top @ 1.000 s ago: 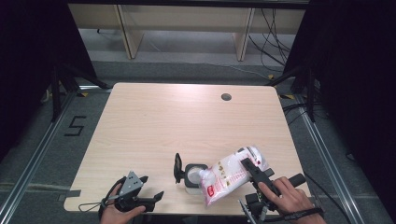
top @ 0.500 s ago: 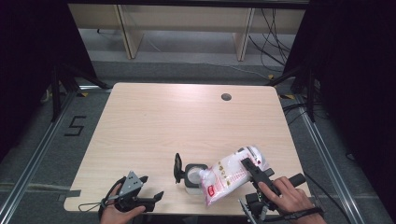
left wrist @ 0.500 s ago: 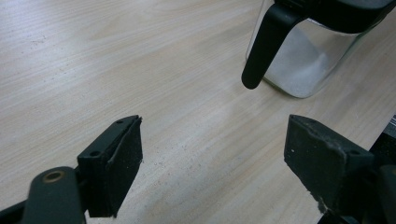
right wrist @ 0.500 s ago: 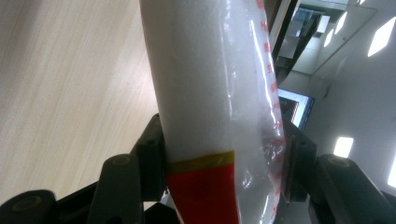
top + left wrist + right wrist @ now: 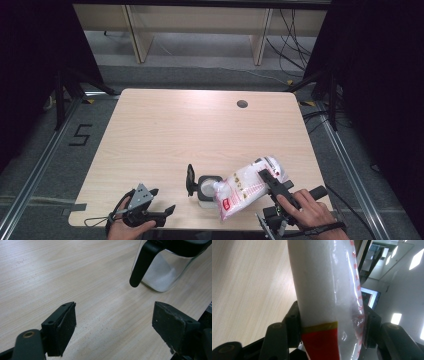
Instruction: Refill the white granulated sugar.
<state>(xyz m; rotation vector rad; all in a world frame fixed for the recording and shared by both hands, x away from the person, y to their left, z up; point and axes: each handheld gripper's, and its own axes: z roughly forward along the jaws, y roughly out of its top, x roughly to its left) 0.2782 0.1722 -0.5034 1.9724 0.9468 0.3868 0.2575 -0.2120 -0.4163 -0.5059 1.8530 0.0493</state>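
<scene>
A: Your right gripper (image 5: 272, 184) has its jaws clamped on the bag (image 5: 248, 186) of white grains. Along those jaws, the right gripper view shows a red band with a yellow edge (image 5: 320, 326) wrapping the bag just above the pads, which the high view hides behind your hand.

B: And the left?

A: Your left gripper (image 5: 167, 210) rests on the counter (image 5: 165, 130) with its jaws spread wide and nothing between them. Ahead of them, in the left gripper view, stands the glass jar (image 5: 162, 272) with its black lid handle (image 5: 142, 263) hanging down. From above, the bag's lower end lies just beside the jar's open mouth (image 5: 209, 183).

B: Anything changed from a second ago?

A: No. Both hands, the bag and the jar sit as they did.

B: Any writing?

A: Red print runs along the bag's edge, too small to read. A "5" (image 5: 80, 135) is marked on the floor, well off to the left.
</scene>
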